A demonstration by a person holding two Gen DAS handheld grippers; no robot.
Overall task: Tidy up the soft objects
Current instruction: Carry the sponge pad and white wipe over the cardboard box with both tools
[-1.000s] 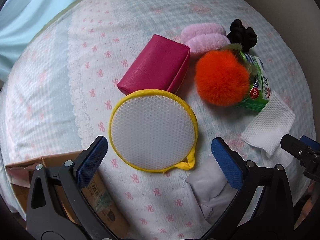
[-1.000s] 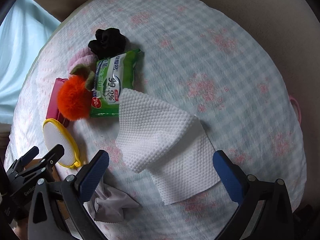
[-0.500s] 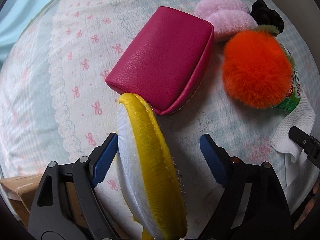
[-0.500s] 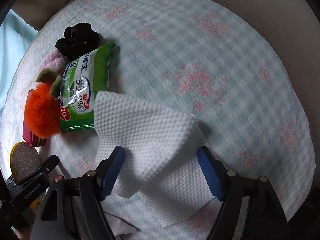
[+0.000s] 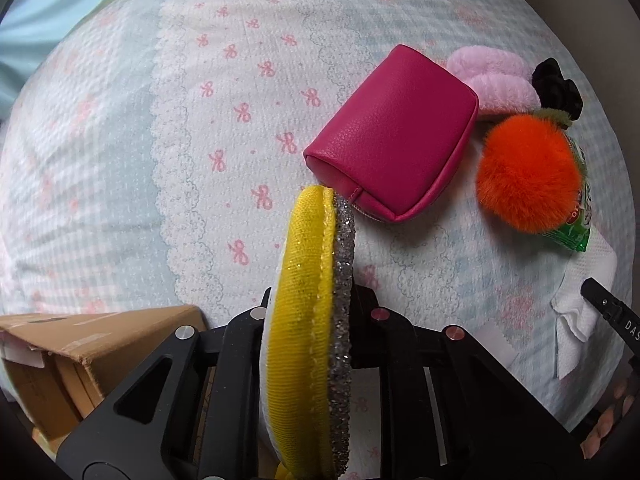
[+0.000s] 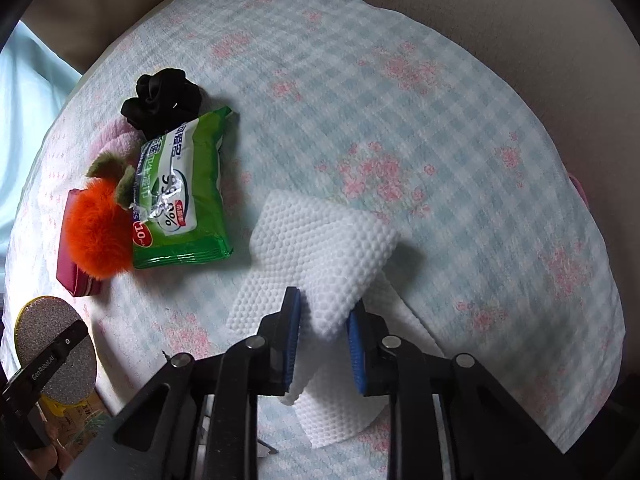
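My left gripper [image 5: 312, 300] points down at the bed, and its jaws are closing tight on a round pad [image 5: 304, 320] with a yellow rim and a glittery silver face. The pad stands edge-on between them and hides the fingertips. In the right wrist view the same pad [image 6: 56, 344] shows its silver face at the lower left. My right gripper [image 6: 324, 316] has its jaws closing on a fold of white dimpled cloth [image 6: 324, 240], and the blue pads [image 6: 294, 320] pinch the bunched fold while the rest lies on the bed.
On the checked bedspread [image 5: 200, 140] lie a magenta pouch [image 5: 392, 132], an orange pompom [image 5: 528, 172], a pink fluffy piece [image 5: 492, 80] and a black scrunchie [image 5: 556, 84]. A green wipes pack [image 6: 180, 192] lies beside the pompom. An open cardboard box [image 5: 80, 344] sits at lower left.
The left jaws went from wide open over the flat pad to shut on it, tipping it edge-on. The right jaws closed on the white cloth and bunched it up.
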